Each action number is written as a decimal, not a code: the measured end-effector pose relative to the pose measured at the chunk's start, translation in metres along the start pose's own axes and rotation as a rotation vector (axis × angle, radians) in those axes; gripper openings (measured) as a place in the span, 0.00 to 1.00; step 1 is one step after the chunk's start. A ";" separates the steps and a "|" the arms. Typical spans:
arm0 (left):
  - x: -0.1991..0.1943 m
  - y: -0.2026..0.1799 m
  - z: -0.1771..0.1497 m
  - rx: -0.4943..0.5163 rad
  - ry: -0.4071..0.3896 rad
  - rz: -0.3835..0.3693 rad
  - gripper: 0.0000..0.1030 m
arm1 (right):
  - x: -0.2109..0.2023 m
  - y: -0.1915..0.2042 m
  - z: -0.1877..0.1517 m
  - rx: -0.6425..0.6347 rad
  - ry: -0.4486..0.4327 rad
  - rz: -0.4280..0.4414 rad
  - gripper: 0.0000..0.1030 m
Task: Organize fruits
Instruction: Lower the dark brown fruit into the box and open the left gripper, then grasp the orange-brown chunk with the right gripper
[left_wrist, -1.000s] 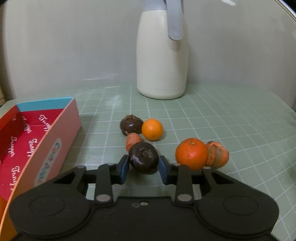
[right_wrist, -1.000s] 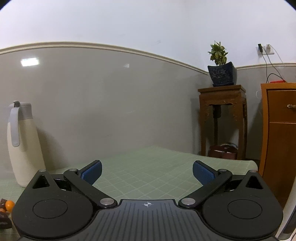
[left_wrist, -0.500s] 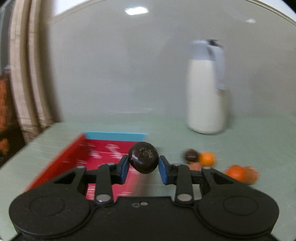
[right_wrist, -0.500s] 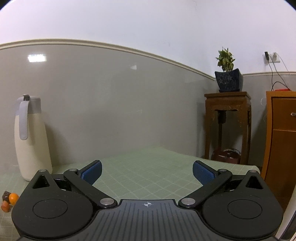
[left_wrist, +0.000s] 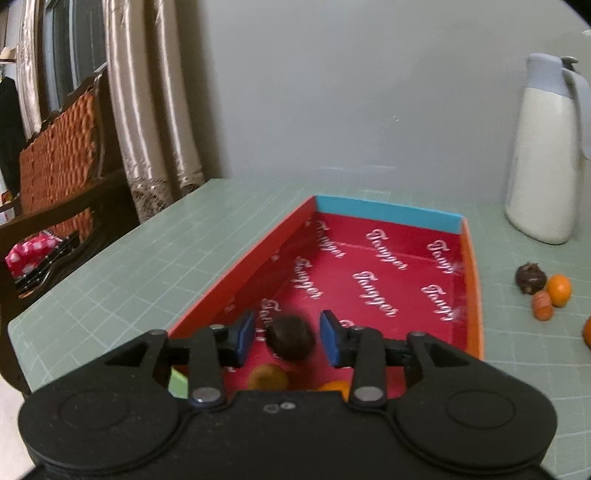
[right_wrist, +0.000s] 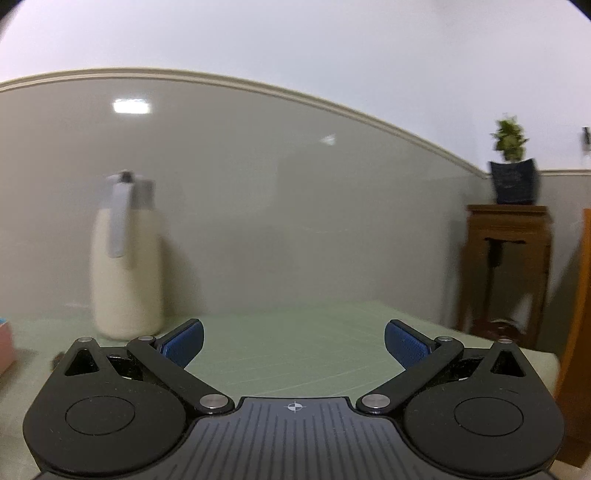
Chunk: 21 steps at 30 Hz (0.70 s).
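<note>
In my left wrist view, the red box lies on the green gridded table, its floor printed repeatedly with white script that I read as "Tanyer", though I cannot confirm the spelling. My left gripper hangs over the box's near end, jaws parted, blue pads clear of the dark round fruit between them; blur prevents me from telling whether the fruit rests on the box floor. Two more fruits, one yellowish and one orange, show just beneath it. Right of the box, near the table's right edge, a dark fruit and small orange fruits sit together before a cream jug. My right gripper is spread wide, holding nothing, above the table.
</note>
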<state>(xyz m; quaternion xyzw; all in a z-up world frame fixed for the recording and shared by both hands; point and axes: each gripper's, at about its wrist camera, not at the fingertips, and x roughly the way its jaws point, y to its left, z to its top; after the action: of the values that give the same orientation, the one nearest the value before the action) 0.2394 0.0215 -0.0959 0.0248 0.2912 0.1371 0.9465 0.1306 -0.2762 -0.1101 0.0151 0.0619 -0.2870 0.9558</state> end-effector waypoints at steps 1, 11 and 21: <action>-0.001 0.002 0.000 -0.009 0.006 -0.004 0.32 | 0.001 0.002 0.000 -0.002 0.010 0.023 1.00; -0.040 0.036 -0.007 -0.088 -0.077 -0.018 0.70 | 0.023 0.025 -0.001 0.036 0.178 0.260 1.00; -0.051 0.064 -0.030 -0.108 -0.120 -0.020 0.76 | 0.046 0.064 -0.005 0.033 0.299 0.392 0.74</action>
<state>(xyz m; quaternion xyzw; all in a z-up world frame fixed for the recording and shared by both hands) 0.1662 0.0677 -0.0847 -0.0211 0.2263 0.1413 0.9635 0.2031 -0.2479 -0.1218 0.0848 0.1936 -0.0916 0.9731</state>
